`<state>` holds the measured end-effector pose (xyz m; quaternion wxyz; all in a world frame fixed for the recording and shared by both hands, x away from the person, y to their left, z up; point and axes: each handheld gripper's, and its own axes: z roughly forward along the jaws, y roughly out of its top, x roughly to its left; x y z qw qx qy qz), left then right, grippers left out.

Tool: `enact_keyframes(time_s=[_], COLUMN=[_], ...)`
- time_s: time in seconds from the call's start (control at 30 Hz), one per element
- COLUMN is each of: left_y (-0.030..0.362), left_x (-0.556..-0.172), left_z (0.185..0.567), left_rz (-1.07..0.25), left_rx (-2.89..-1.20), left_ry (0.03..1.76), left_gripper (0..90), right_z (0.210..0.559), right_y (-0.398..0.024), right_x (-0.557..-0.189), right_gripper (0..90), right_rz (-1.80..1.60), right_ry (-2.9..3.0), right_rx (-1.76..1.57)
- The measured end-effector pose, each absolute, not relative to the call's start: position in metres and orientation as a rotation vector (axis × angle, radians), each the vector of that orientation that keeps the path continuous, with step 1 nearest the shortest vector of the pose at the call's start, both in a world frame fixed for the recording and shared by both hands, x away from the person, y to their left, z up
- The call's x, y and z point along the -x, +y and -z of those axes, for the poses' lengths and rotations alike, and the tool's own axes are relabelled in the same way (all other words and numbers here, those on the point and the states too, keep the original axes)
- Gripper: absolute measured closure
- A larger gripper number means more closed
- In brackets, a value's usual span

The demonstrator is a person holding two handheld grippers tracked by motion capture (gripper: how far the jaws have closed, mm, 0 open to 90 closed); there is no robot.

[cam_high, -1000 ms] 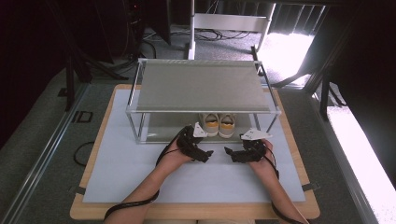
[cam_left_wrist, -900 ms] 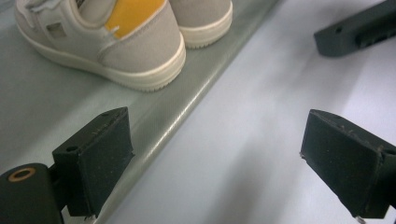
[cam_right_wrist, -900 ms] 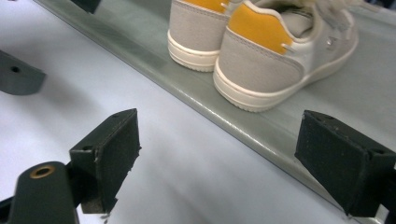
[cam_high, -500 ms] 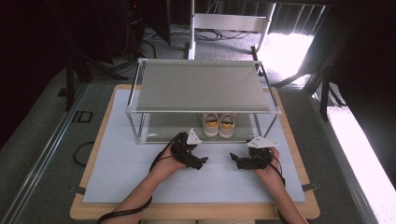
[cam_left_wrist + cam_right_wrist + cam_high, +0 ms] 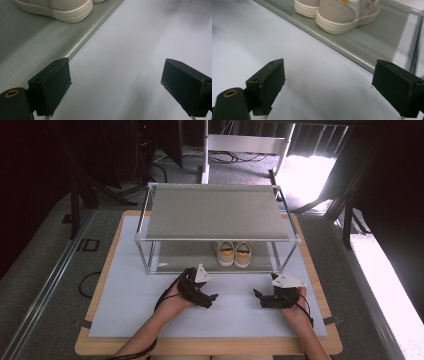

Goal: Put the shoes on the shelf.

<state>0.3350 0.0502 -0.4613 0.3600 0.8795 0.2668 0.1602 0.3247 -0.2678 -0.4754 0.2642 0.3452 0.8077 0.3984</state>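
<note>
High view showed both grippers, left point(image 5: 212, 298) and right point(image 5: 256, 296), drawn nearer the person, fingers apart and empty; the cream-and-yellow sneakers point(image 5: 234, 253) sat placed on the shelf.

Pair of cream sneakers point(image 5: 234, 253), upright, side by side, lower shelf

Shoes point(image 5: 233, 254) cream-white with yellow patches, soles off-white. Shelf rack point(image 5: 215, 213) grey boards, silver metal frame. Mat point(image 5: 125, 295) pale blue-grey, plain, on a light wood counter point(image 5: 85, 347). Both claws point(image 5: 211, 299) point(image 5: 257, 296) black; grey plates on top.
</note>
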Motion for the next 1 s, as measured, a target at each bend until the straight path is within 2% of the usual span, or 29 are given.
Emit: enact_keyframes(time_s=[0.47,0.67,1.0], left_y=[0.084,0.101,0.107], left_x=[-0.320,-0.316,-0.308], left_z=[0.466,0.470,0.473], left_rz=[-0.477,-0.478,-0.504], left_rx=[-2.237,-2.160,-2.075], left_ry=[0.721,0.772,0.725], left_gripper=[8.6,8.6,8.6], right_z=[0.479,0.480,0.481], right_y=[-0.294,-0.302,-0.303], right_x=[-0.318,-0.317,-0.318], right_gripper=[10.8,10.9,10.9], right_rz=[-1.076,-1.083,-1.090], right_ry=[2.179,2.193,2.208], right_rx=[-0.947,-0.939,-0.942])
